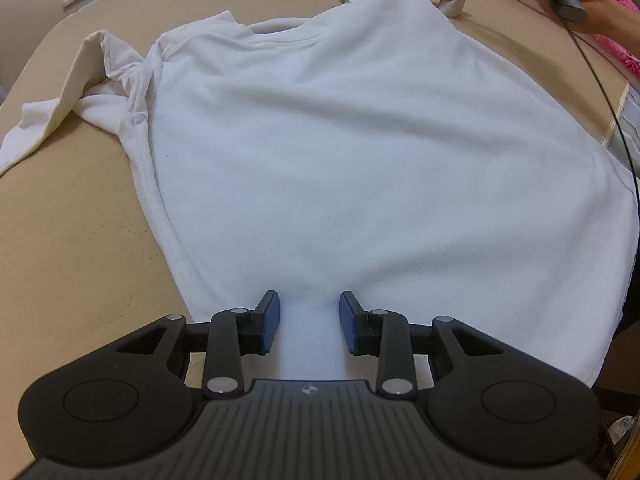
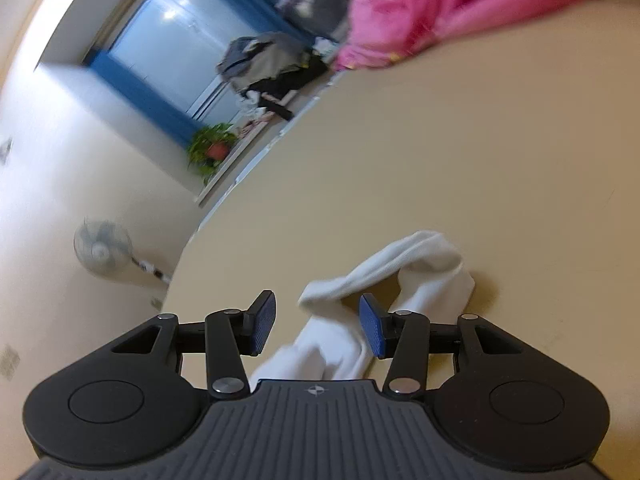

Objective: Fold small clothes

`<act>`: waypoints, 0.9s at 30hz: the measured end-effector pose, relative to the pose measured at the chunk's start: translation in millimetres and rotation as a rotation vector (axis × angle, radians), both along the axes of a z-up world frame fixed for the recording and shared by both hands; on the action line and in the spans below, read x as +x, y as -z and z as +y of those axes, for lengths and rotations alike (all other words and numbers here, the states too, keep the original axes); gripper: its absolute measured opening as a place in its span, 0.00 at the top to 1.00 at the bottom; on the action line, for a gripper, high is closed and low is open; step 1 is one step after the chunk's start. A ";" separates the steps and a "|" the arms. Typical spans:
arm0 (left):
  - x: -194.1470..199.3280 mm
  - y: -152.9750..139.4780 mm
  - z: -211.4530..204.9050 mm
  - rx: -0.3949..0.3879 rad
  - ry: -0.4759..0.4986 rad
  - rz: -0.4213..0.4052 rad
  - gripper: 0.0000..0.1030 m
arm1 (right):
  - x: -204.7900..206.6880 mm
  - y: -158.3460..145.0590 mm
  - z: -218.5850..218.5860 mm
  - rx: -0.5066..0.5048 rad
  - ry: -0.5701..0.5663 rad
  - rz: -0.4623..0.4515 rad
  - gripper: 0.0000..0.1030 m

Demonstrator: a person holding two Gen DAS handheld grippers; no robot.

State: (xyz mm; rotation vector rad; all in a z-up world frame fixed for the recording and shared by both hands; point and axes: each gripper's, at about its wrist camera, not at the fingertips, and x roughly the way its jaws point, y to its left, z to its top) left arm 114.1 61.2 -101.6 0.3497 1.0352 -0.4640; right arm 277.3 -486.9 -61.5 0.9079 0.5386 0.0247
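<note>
A white shirt (image 1: 340,152) lies spread flat over the tan table (image 1: 72,248), its collar end away from the left wrist camera and its hem toward it, with part of the hem draping over the table's near right edge. One sleeve (image 1: 72,92) is bunched and folded up at the far left of the garment; the other sleeve (image 2: 384,280) lies crumpled at the far right corner. The left hand-held gripper (image 1: 309,322) sits low at the hem with its blue pads (image 1: 270,320) apart, the fabric showing in the gap between them; whether they touch it I cannot tell. The right hand-held gripper (image 2: 316,324) hangs tilted over that crumpled sleeve, its jaws also spread wide and holding nothing, the white cloth lying just beneath and between them. Pink fabric (image 2: 440,8) lies at the far side of the table, and a potted plant (image 2: 212,148) stands on a sill beyond.
</note>
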 end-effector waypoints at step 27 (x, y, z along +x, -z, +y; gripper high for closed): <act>8.2 2.4 5.8 -0.063 0.016 0.008 0.61 | -35.0 81.3 -173.5 -0.238 0.484 0.227 0.91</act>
